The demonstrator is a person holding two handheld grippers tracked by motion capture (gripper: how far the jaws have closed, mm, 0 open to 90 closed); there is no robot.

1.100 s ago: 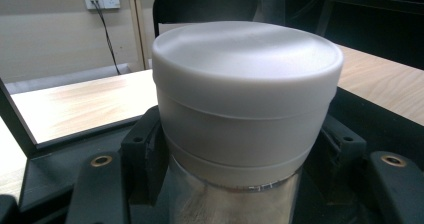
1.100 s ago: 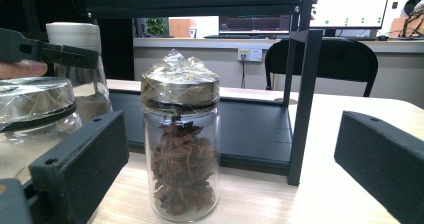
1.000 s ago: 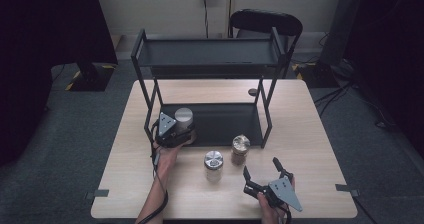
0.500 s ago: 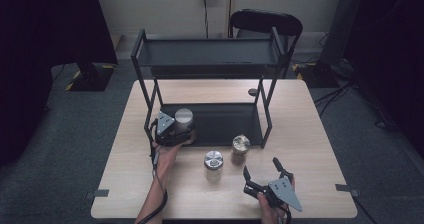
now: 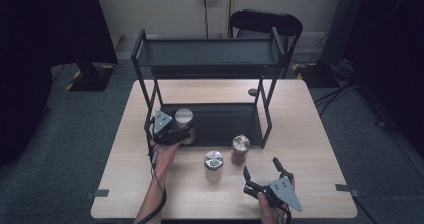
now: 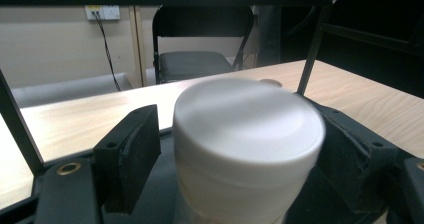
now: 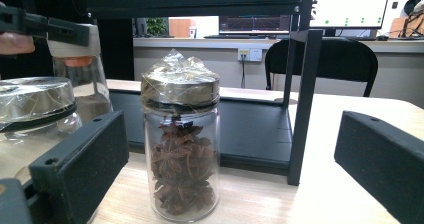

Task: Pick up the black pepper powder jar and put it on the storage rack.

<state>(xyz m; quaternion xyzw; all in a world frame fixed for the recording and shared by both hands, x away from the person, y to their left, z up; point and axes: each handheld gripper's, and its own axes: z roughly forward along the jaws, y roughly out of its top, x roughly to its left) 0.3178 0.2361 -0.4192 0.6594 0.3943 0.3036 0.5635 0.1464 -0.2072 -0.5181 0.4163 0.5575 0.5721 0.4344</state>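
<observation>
Jaws of the left gripper are opening, flanking one white-lidded glass jar on the black rack's lower shelf at ten o'clock; two foil-capped glass jars are standing free; right gripper is gaping empty.

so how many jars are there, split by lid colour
white lid: 1, the jar on the lower shelf, between the left claw jaws
foil-wrapped lid: 2, the star anise jar and the jar beside it on the table
total: 3

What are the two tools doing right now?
Left tool: open, jaws just been opening around the white-lidded jar on the shelf's lower tray.
Right tool: open, holding nothing.
</observation>
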